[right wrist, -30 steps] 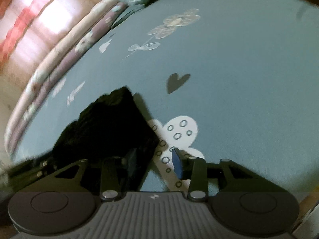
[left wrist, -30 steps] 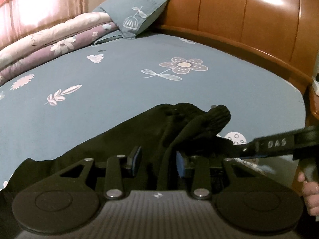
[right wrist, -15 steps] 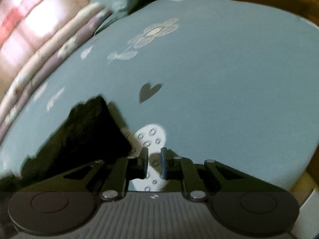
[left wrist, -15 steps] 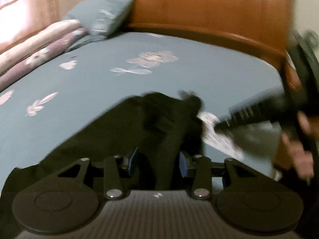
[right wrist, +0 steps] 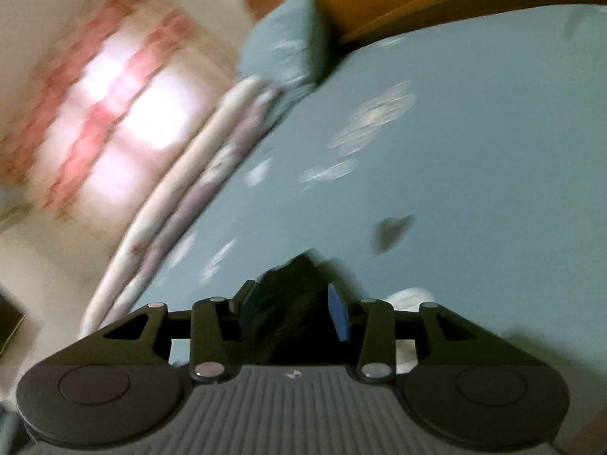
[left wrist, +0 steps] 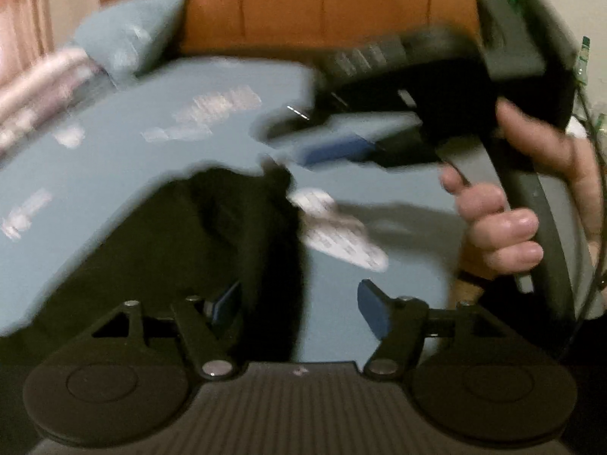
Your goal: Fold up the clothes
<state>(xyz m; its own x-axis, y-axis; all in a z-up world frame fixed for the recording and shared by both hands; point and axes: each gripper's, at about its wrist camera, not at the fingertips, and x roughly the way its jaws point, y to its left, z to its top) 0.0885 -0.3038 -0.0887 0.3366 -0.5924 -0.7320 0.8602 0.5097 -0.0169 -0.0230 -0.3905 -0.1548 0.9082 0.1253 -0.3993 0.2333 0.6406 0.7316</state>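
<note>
Black garment point(left wrist: 197, 250) lies on blue flowered bedsheet point(left wrist: 125, 140), near the bed's edge. Left gripper point(left wrist: 299, 311): jaws opening, wide apart; cloth sits by the left pad, nothing pinched. Right gripper point(right wrist: 292, 314): jaws opening w/ a bunch of the black cloth between pads; can't tell if pads press it. Hand point(left wrist: 512, 208) holds right gripper's handle. Pillow point(right wrist: 288, 45) & rolled quilt point(right wrist: 182, 197) at far side, by wooden headboard point(left wrist: 322, 3).
</note>
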